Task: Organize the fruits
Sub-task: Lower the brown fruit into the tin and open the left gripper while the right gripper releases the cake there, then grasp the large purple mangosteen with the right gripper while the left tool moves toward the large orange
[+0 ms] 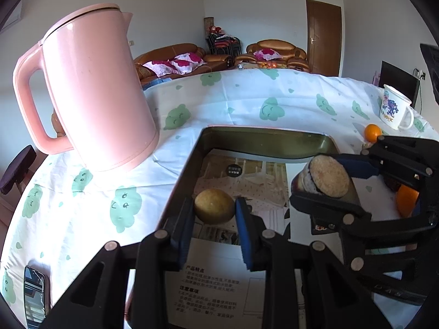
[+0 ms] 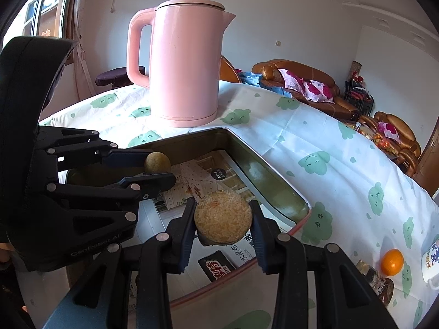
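My left gripper [image 1: 214, 211] is shut on a round yellow-green fruit [image 1: 214, 206] and holds it over the metal tray [image 1: 263, 137]; the same fruit shows in the right wrist view [image 2: 157, 162]. My right gripper [image 2: 223, 219] is shut on a cut fruit piece with a pale grainy face [image 2: 222, 216], over the tray's [image 2: 263, 164] near side; it also shows in the left wrist view [image 1: 326, 176]. An orange [image 2: 391, 262] lies on the cloth to the right, outside the tray. A second orange [image 1: 407, 200] sits behind my right gripper.
A pink kettle [image 2: 186, 63] stands on the cloud-print tablecloth [image 2: 343, 170] behind the tray. A printed leaflet [image 1: 247, 181] lines the tray. A white mug [image 1: 395, 107] stands at the far right. A phone [image 1: 34, 293] lies at the left edge. A dark fruit piece [image 2: 376, 279] lies beside the orange.
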